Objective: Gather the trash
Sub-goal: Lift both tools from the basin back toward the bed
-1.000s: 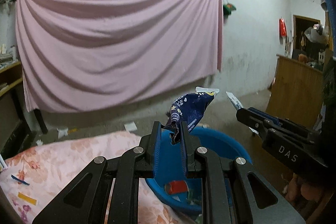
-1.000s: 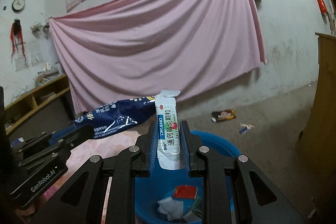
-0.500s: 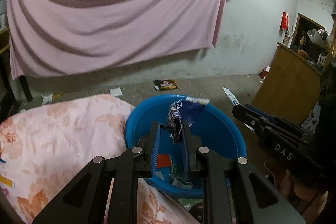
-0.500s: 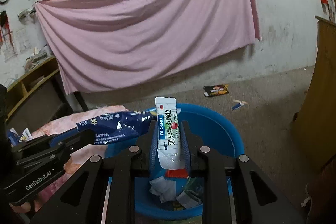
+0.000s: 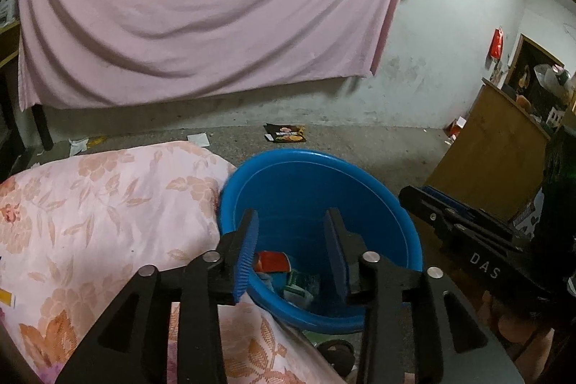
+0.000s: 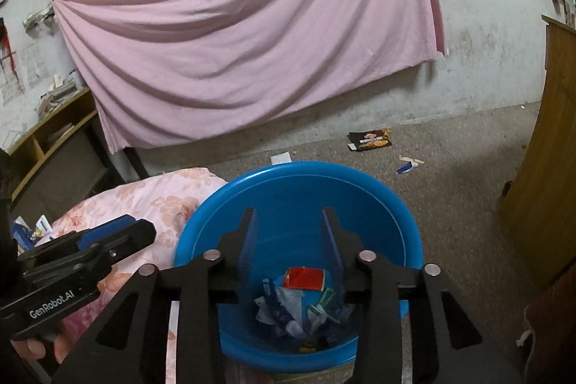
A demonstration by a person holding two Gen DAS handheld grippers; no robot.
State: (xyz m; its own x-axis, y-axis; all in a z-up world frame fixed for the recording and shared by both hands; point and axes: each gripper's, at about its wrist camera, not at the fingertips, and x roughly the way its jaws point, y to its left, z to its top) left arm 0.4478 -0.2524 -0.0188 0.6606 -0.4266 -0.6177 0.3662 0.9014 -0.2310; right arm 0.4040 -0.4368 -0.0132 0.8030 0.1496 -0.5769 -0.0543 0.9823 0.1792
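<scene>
A blue plastic basin (image 5: pixel 396 232) (image 6: pixel 223 214) sits beside the flowered bedding and holds several wrappers, among them a red packet (image 6: pixel 303 278) (image 5: pixel 271 261) and crumpled white and blue pieces (image 6: pixel 279 310). My left gripper (image 5: pixel 291 222) hangs over the basin, its jaws opening with nothing between them. My right gripper (image 6: pixel 289 217) hangs over the basin too, jaws opening and empty. Each gripper shows in the other's view: the right one (image 5: pixel 468 232) at the right, the left one (image 6: pixel 82 250) at the left.
Pink flowered bedding (image 5: pixel 90 222) lies left of the basin. On the concrete floor lie a black snack bag (image 6: pixel 369 141), a white paper (image 5: pixel 198 139) and a small blue-white wrapper (image 6: pixel 408 164). A wooden cabinet (image 6: pixel 550 168) stands right. A pink sheet (image 5: pixel 201 5) hangs on the far wall.
Both grippers tipped down over the basin and opened. The dark blue snack bag left the left jaws and the white sachet left the right jaws; both are gone from between the fingers.
</scene>
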